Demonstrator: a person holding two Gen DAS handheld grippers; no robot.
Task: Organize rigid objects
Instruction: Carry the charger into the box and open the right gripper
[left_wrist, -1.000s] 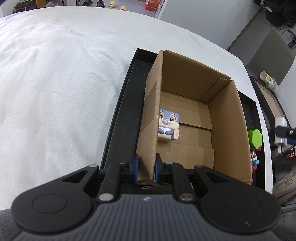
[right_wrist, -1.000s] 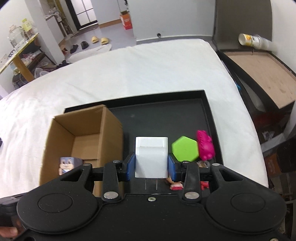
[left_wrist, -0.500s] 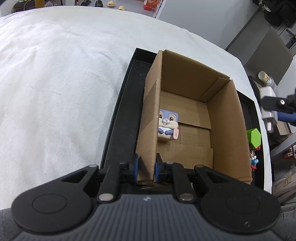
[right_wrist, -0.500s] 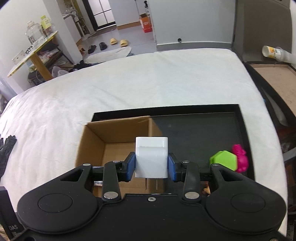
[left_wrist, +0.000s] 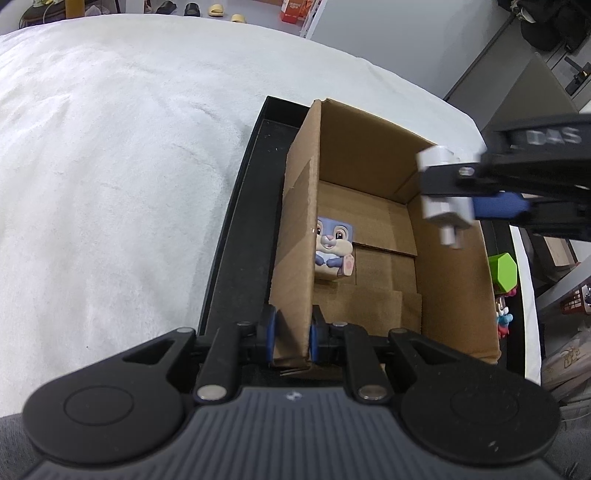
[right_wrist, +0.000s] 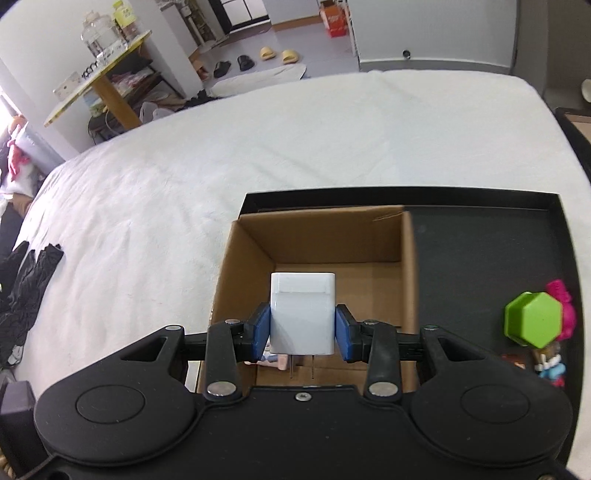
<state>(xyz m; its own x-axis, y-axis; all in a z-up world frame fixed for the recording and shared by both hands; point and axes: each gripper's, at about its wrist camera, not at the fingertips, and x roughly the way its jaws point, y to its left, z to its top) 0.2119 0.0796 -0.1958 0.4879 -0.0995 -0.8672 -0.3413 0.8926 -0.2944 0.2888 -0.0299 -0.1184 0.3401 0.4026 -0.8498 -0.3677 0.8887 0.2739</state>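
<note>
An open cardboard box (left_wrist: 454, 280) stands in a black tray (left_wrist: 236, 243) on a white bed. My left gripper (left_wrist: 291, 332) is shut on the box's near left wall. A rabbit cube toy (left_wrist: 334, 245) lies inside the box against that wall. My right gripper (right_wrist: 303, 330) is shut on a white plug charger (right_wrist: 302, 314) and holds it above the open box (right_wrist: 251, 240); it also shows in the left wrist view (left_wrist: 445, 195) over the box's right wall.
A green hexagonal block (right_wrist: 533, 325), a pink toy (right_wrist: 565, 306) and a small figure (right_wrist: 552, 365) sit in the tray (right_wrist: 498, 236) to the right of the box. Black gloves (right_wrist: 26, 273) lie on the bed at the left.
My right gripper has carried the white charger leftwards from the tray's right part to above the box. My left gripper has kept its hold on the box wall.
</note>
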